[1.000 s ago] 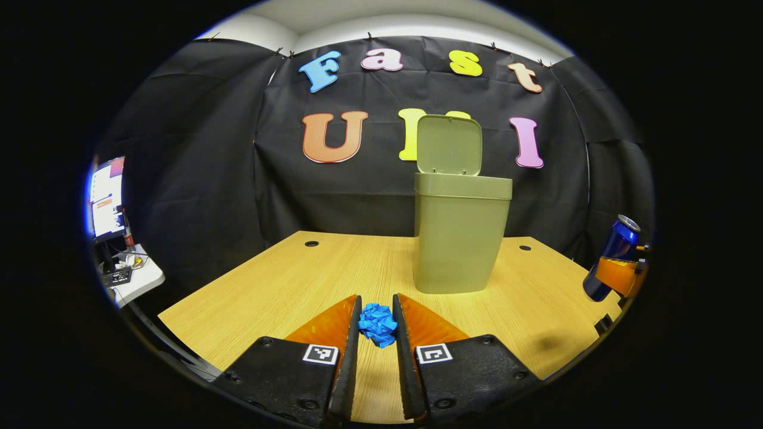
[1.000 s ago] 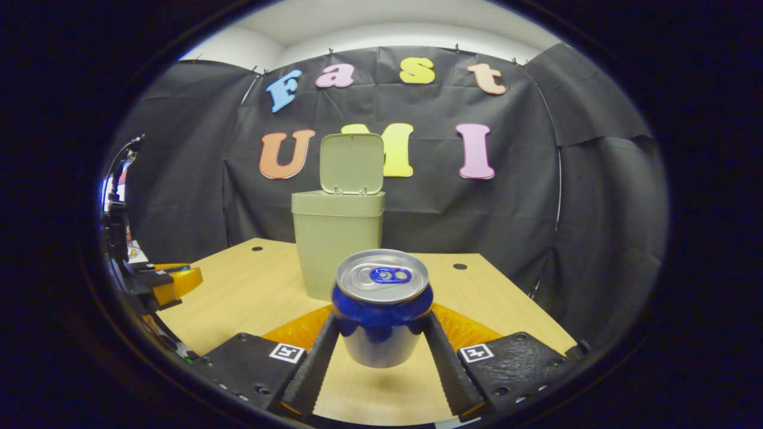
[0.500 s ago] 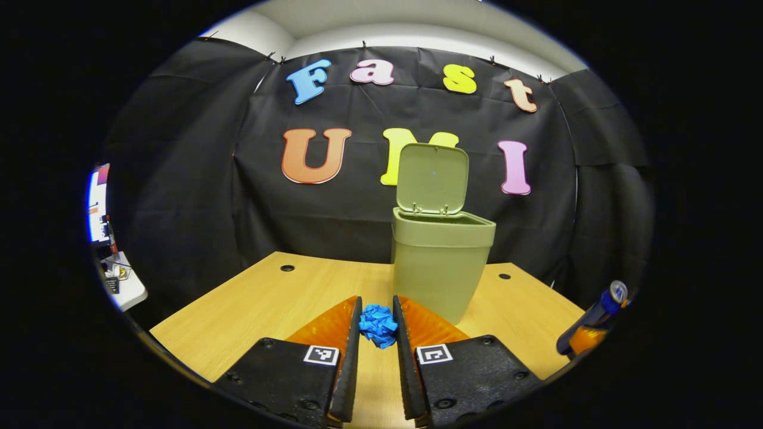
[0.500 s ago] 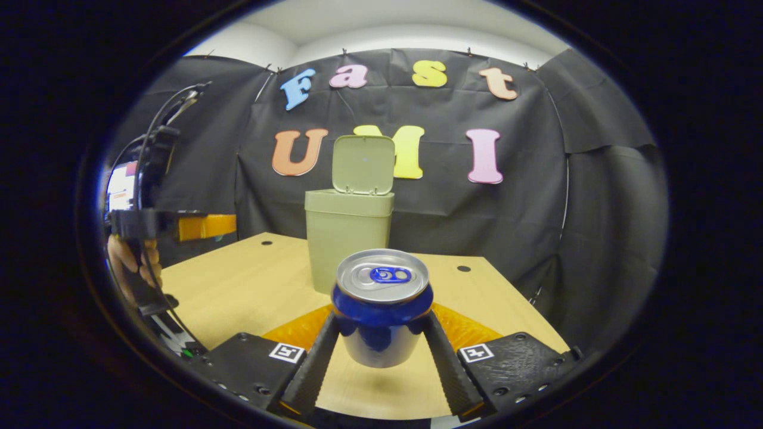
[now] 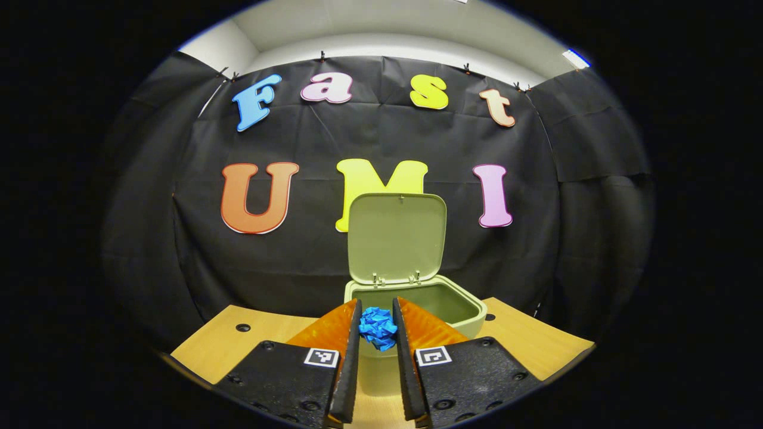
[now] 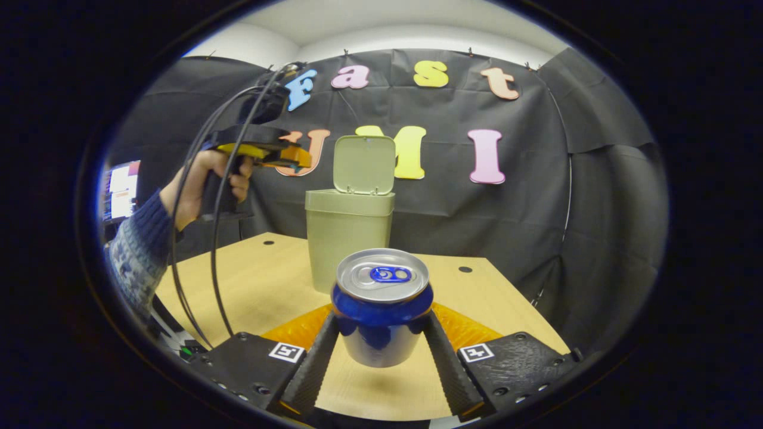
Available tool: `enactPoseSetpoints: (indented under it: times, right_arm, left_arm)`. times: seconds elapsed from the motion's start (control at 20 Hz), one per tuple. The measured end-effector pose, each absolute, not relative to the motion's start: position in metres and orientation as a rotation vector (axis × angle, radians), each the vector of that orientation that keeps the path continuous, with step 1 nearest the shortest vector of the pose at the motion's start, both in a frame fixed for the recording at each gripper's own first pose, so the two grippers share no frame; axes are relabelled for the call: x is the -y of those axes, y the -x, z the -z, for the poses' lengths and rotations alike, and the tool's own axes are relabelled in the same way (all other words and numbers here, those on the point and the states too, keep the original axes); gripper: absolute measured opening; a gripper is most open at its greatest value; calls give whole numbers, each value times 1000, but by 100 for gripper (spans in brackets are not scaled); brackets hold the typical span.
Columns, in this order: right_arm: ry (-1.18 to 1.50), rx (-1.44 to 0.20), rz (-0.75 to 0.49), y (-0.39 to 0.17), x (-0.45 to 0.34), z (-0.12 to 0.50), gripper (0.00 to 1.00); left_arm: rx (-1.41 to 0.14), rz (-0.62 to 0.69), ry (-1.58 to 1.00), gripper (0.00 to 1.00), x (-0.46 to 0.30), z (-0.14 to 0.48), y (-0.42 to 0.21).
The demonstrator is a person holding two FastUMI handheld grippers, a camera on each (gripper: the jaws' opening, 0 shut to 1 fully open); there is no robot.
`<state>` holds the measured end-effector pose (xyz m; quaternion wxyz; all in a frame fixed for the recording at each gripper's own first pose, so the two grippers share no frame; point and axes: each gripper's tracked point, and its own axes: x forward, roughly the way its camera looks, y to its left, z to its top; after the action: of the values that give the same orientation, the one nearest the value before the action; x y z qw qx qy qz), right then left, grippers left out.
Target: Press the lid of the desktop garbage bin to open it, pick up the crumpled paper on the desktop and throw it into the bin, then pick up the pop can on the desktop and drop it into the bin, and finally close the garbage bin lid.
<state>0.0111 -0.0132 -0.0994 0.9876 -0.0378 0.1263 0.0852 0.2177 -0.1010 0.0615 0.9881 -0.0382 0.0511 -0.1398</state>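
My left gripper [image 5: 375, 330] is shut on a crumpled blue paper ball [image 5: 377, 327], held high, just in front of the rim of the olive-green bin [image 5: 471, 310]. The bin's lid [image 5: 397, 238] stands upright, and the inside shows. In the right gripper view my right gripper [image 6: 381, 328] is shut on a blue pop can [image 6: 381, 313] with a silver top, held above the wooden table [image 6: 268, 286]. That view also has the bin [image 6: 349, 238] farther back with its lid [image 6: 364, 164] raised, and the left gripper [image 6: 262, 152] up at lid height, to the bin's left, in a person's hand [image 6: 199, 187].
Round cable holes [image 6: 459, 269] mark the tabletop near its back edge. Black cables [image 6: 214, 238] hang from the left gripper down past the table's left side. A lit screen [image 6: 122, 190] stands beyond the table at far left.
My left gripper has risen and moved toward the bin with the paper ball, from near the tabletop to above rim height. My right gripper holds the can almost still.
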Motion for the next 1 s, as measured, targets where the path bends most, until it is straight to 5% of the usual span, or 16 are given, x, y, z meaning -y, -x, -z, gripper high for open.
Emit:
enactPoseSetpoints:
  times: [0.7,0.9,1.0]
  right_arm:
    - [32,-302,-140,-21,52,125,79]
    - [30,-307,-135,-20,52,125,79]
    - [34,-305,-136,-19,50,125,79]
  left_arm:
    - [-186,321,59,37,157,-27,-280]
    - [-183,318,50,87,156,-37,-267]
    - [-161,308,70,91,152,-46,-254]
